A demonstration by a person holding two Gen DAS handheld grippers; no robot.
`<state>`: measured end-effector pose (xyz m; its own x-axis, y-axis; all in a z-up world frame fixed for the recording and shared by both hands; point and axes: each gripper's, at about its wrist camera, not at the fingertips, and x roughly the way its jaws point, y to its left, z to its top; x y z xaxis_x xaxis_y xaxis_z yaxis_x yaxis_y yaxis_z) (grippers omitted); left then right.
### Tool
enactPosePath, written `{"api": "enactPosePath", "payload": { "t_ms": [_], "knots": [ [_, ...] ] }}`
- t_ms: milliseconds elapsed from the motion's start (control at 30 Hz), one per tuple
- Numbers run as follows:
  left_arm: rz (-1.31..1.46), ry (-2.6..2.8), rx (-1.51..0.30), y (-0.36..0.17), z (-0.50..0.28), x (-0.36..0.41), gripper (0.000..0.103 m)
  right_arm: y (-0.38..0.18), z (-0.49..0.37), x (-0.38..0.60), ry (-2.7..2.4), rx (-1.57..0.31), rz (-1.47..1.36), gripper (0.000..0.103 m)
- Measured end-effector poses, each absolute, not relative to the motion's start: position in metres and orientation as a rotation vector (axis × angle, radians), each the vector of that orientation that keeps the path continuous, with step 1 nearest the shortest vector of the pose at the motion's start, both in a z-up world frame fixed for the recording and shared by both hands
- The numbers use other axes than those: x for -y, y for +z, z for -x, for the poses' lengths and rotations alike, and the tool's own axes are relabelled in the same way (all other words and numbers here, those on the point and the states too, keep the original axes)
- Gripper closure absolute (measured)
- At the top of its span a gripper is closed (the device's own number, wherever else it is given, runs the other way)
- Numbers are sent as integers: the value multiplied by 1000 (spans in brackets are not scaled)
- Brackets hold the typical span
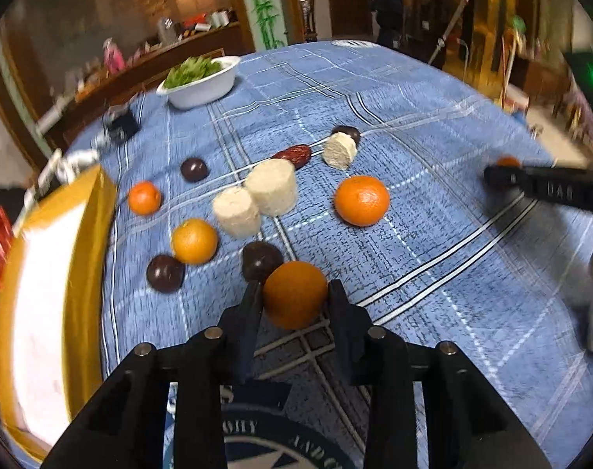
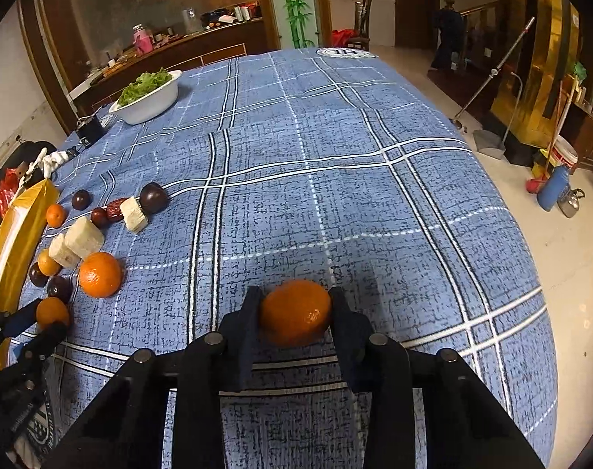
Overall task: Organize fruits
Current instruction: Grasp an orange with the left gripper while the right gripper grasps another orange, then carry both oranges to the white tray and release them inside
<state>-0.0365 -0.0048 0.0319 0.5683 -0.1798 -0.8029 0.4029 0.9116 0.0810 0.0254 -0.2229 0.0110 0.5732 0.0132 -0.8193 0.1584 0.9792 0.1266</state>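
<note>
Both grippers have an orange each right now. The left gripper has its pads pressed on either side of an orange that sits on the blue plaid tablecloth, right next to a dark plum that touches it. The right gripper is clamped the same way on another orange, which sits alone out in the open middle of the cloth, well apart from the rest.

The rest of the fruit is bunched toward the left edge of the cloth: a bigger orange, two smaller ones, more plums, a red date, and three pale cut cylinders of something I can't identify. A yellow-rimmed tray lies along that left edge. Near the far left corner there's a white bowl of leafy greens.
</note>
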Motion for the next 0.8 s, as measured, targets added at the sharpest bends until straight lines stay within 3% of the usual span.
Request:
{"api": "enactPosePath", "payload": {
  "t_ms": [400,800],
  "knots": [
    [74,-248,-782,97,74,-129,70,88,17,138,208,-851,-229,66],
    [287,125,-814,73,75,-299,70,88,3,-95,643,-935,-133,65]
  ]
}}
